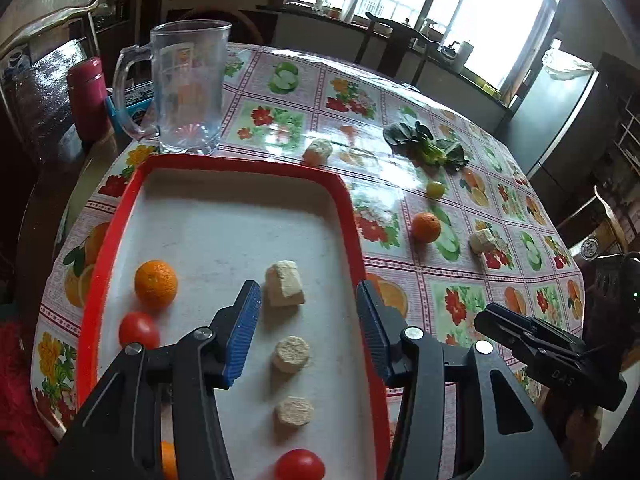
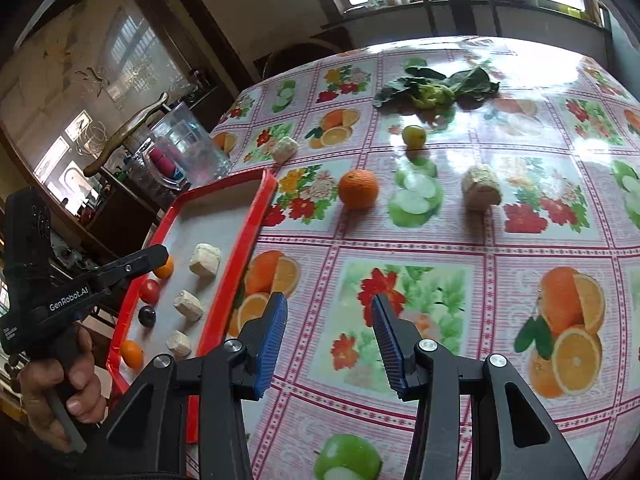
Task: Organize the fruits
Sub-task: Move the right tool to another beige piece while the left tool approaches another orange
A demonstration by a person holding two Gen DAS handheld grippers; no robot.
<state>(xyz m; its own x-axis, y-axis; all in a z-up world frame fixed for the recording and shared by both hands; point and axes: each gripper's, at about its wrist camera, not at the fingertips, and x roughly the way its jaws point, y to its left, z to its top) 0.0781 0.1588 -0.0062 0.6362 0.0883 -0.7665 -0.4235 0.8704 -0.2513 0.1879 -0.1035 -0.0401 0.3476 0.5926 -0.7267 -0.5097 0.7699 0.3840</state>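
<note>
Blue-padded jaws of my left gripper (image 1: 308,320) fill the bottom of the left wrist view, released wide with nothing between them, hovering over the red tray (image 1: 240,166). On the tray I've got an orange (image 1: 155,284) at left, a tomato (image 1: 138,330) just below it, another tomato (image 1: 299,465) at the bottom edge, and three pale chunks (image 1: 285,283) in a column down the middle. My right gripper (image 2: 329,344) is spread too and holds nothing, over the floral surface (image 2: 440,240). Out there, mid-frame in the right wrist view, sits a loose orange (image 2: 358,189), with a small green fruit (image 2: 413,135) above it and leafy greens (image 2: 434,89) near the top.
</note>
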